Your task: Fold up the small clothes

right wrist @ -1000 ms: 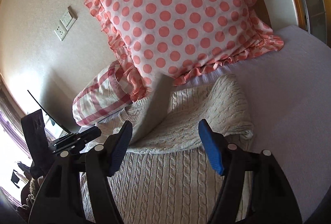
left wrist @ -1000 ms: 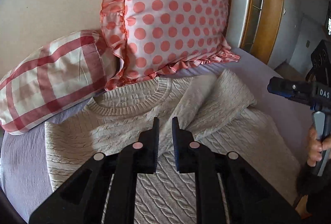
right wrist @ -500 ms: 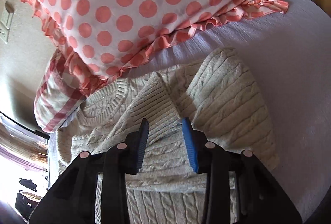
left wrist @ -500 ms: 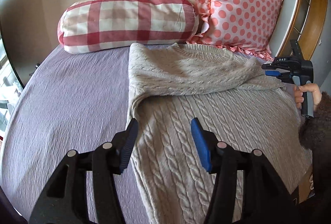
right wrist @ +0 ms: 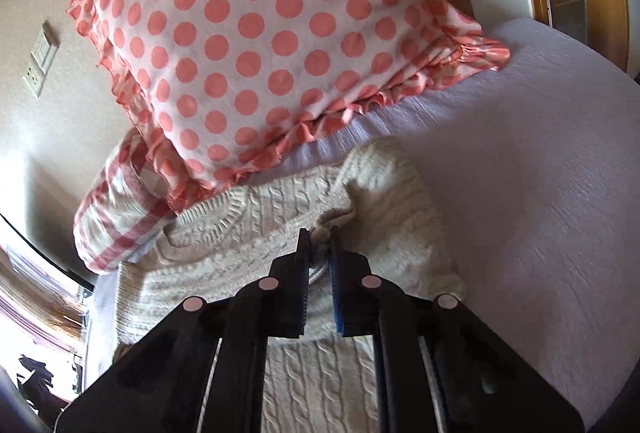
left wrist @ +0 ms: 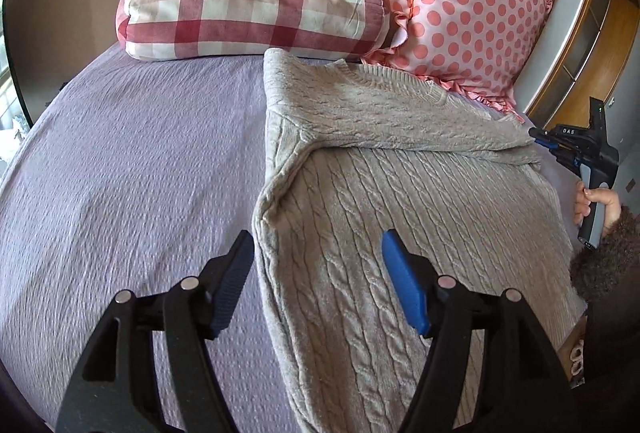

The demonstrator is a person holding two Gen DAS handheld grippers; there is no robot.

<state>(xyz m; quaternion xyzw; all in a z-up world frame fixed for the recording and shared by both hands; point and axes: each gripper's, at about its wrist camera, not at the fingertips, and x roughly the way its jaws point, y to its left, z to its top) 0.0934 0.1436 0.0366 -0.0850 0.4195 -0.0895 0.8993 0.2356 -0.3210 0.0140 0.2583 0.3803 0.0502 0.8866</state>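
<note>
One cream cable-knit sweater (left wrist: 400,193) lies on the lilac bed (left wrist: 120,173) below two pillows, one sleeve folded across its chest. The left gripper (left wrist: 316,281) hovers with jaws spread wide over the sweater's edge; the right gripper (right wrist: 319,253) has its jaws pinched on the knit.

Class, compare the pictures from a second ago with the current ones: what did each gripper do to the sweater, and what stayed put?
The right gripper, open a second ago, has closed on a fold of the cable-knit sweater. The left gripper, nearly shut then, has opened and swung over to the sweater's left edge, holding nothing. The left sleeve now lies folded across the chest. The checked pillow, polka-dot pillow and purple bedspread are unchanged.
</note>
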